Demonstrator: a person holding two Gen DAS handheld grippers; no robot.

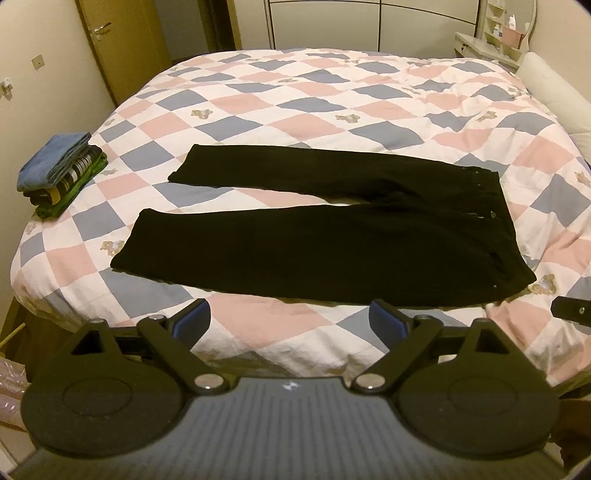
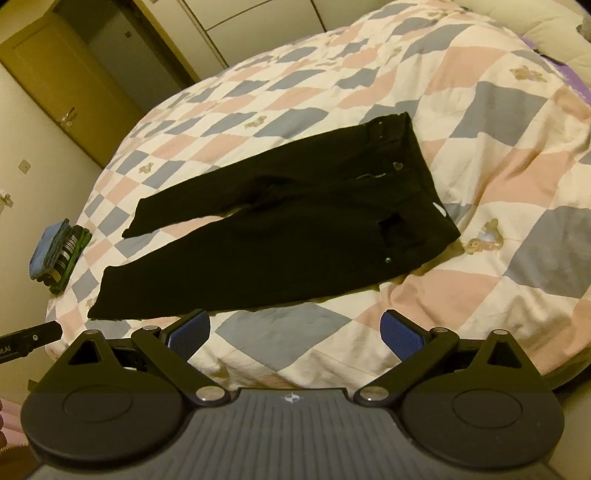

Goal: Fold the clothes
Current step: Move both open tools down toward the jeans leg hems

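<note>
Black trousers (image 1: 325, 236) lie spread flat on a bed covered by a checked quilt (image 1: 295, 99) of pink, blue-grey and white diamonds with small bear prints. In the left wrist view the waistband is at the right, toward the head end, and the two legs run leftward toward the foot end, slightly parted, with a strip of quilt showing between them. The nearer leg lies close to the near edge of the bed.

A stack of folded clothes (image 1: 61, 171), blue on top with striped and green items beneath, sits at the near-left corner of the bed, well apart from the trouser hems. A wooden door (image 1: 122, 48) stands beyond the foot end, a pale wardrobe front (image 1: 369, 22) beyond the far edge, and a shelf unit with small items (image 1: 495, 33) at the far right. Nothing lies on the trousers or between them and the grippers.

Left gripper (image 1: 290, 319): jaws spread wide, blue pads (image 1: 194, 321) bare, nothing held. It hovers above the near edge of the bed, short of the nearer trouser leg, pointing at its middle stretch.

Right gripper (image 2: 295, 330): jaws likewise wide apart, holding nothing. It hovers above the near edge, short of the trousers (image 2: 295, 221), whose nearer leg lies just beyond its left finger and whose waistband lies farther ahead to the right.
</note>
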